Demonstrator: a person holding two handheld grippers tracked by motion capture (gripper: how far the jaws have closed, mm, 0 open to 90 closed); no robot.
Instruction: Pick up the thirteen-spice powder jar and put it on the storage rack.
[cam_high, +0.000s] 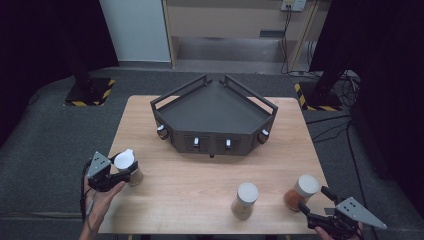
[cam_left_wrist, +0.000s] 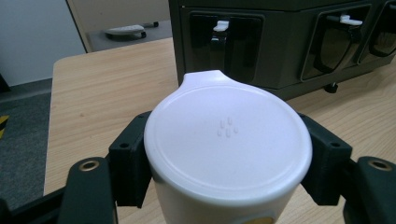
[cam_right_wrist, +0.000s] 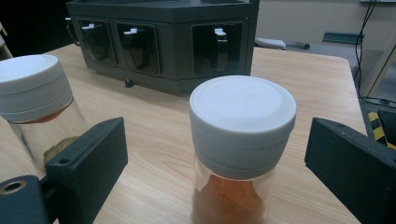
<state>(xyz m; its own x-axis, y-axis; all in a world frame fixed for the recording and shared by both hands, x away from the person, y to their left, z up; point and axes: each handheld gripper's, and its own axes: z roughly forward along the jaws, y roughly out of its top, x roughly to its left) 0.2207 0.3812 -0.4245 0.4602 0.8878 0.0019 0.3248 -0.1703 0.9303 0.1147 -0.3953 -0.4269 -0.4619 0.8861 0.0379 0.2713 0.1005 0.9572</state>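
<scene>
From up high the left tool (cam_high: 121, 172) just sits by a white-lidded jar (cam_high: 127, 165) at the wooden desk (cam_high: 200, 175) edge, but its own view shows both pads clamped on it, while the right tool (cam_right_wrist: 215, 163) gapes around the orange-powder glass jar (cam_right_wrist: 236, 154).

Three jars (cam_high: 129, 167) (cam_high: 245, 200) (cam_high: 301, 191) before the rack (cam_high: 214, 117), perhaps evenly apart.

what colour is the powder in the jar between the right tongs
Orange-red, in the glass jar with a white lid; clearest in the right gripper view.
</scene>
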